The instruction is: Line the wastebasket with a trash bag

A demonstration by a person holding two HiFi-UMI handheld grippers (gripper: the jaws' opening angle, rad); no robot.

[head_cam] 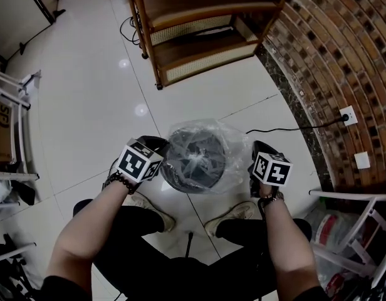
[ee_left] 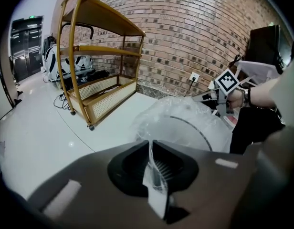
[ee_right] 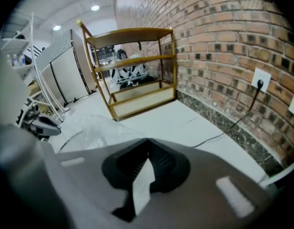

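White floor tiles (head_cam: 86,93) carry the job. The wastebasket (head_cam: 175,179) stands on them just ahead of the person's shoes. The trash bag (head_cam: 208,137) is draped over its mouth, the clear film puffed up and loose rather than sunk inside.

The left claw (ee_left: 150,144) is pressed together on a fold of that film at the basket's left edge. The right claw (ee_right: 147,142) is pressed together too, just beside the basket's right side. The film lies off to its left and none shows between its tips, so I judge it empty.

The step looks like seating the bag's edge over the rim. It would go best with the left claw acting as an anchor while the right spreads, nips the film on its own side, and draws it outward and down. Pulls should be even and gentle, since thin film tears and a light basket may slide on slick tile. The trapped air needs pressing out.

The wooden shelf (head_cam: 199,36), brick wall (head_cam: 331,74) and power cord (head_cam: 287,129) lie well apart
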